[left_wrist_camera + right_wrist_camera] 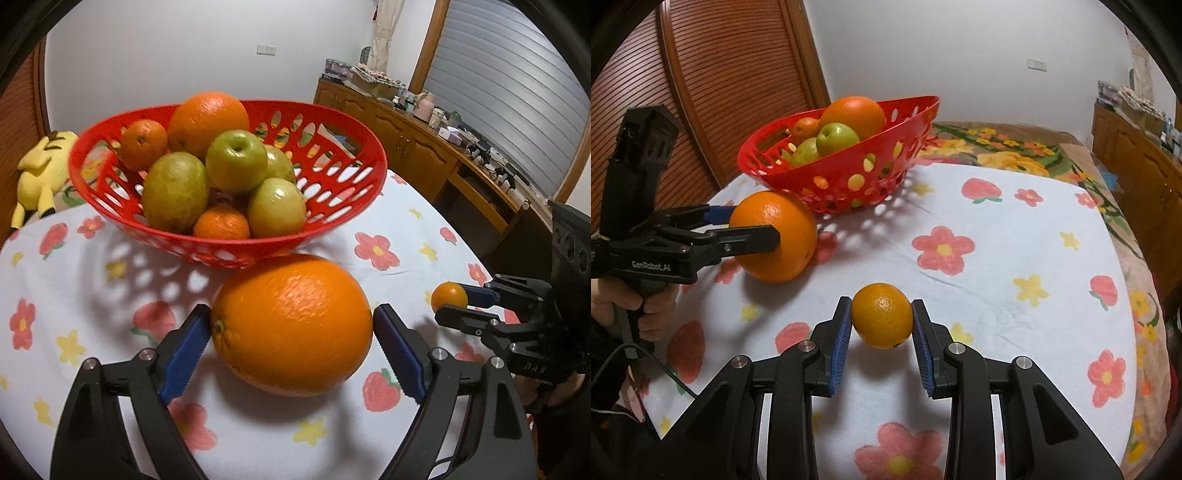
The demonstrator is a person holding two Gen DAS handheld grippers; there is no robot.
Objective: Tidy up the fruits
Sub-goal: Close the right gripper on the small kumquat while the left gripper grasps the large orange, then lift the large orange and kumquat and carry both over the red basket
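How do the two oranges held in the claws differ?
The big orange fills the left claw, spread wide; the small orange sits in the right claw, spread far less. The big one lies nearer the red basket. Both are round and orange.

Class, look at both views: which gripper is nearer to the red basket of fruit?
Left. The left gripper, clamped on the large orange, sits just in front of the red basket. The right gripper, holding the small orange, is farther back on the cloth.
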